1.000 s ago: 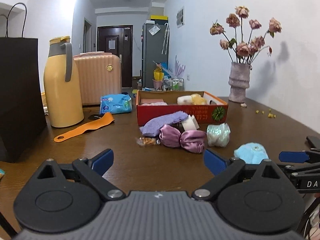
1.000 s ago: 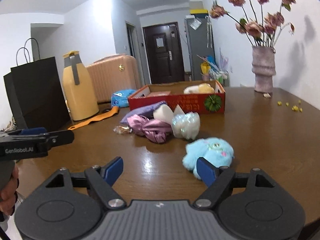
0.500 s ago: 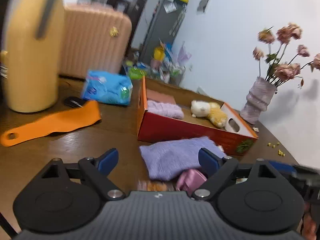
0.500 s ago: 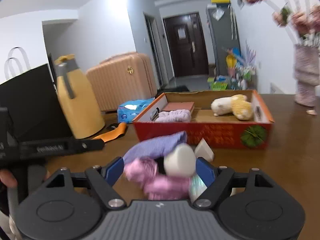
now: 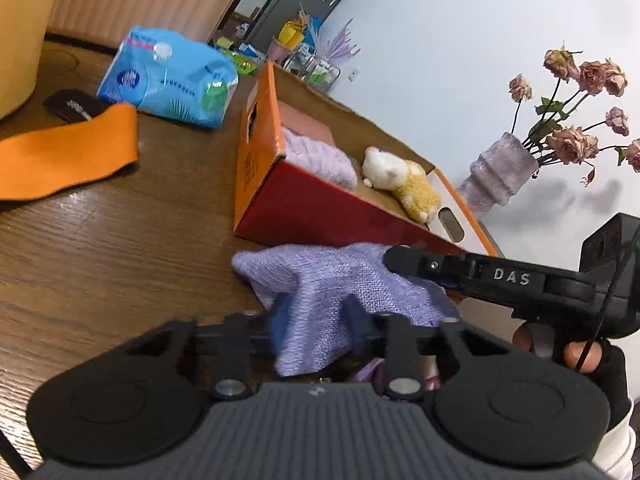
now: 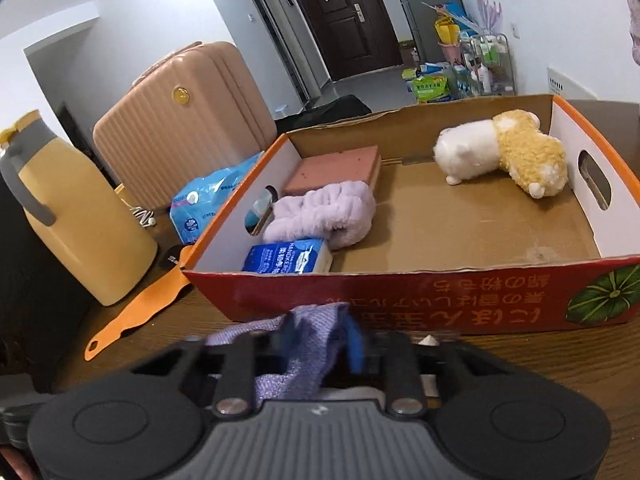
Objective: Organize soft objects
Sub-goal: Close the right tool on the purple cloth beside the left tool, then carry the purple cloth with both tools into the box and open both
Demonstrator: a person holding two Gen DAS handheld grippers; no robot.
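Both tongs just closed, each pinching lilac cloth (image 5: 340, 280) on table (image 5: 120, 232) in front of red box (image 6: 400, 300). Left gripper (image 5: 316, 326), right gripper (image 6: 320, 344): pads blurred, cloth covers fingertips. Items under cloth hidden.

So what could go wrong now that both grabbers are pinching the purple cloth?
Both the left gripper and the right gripper have just closed on the purple cloth. If they pull apart it may stretch or slip out. The cloth hangs low, so it might catch on the red box wall when lifted over.
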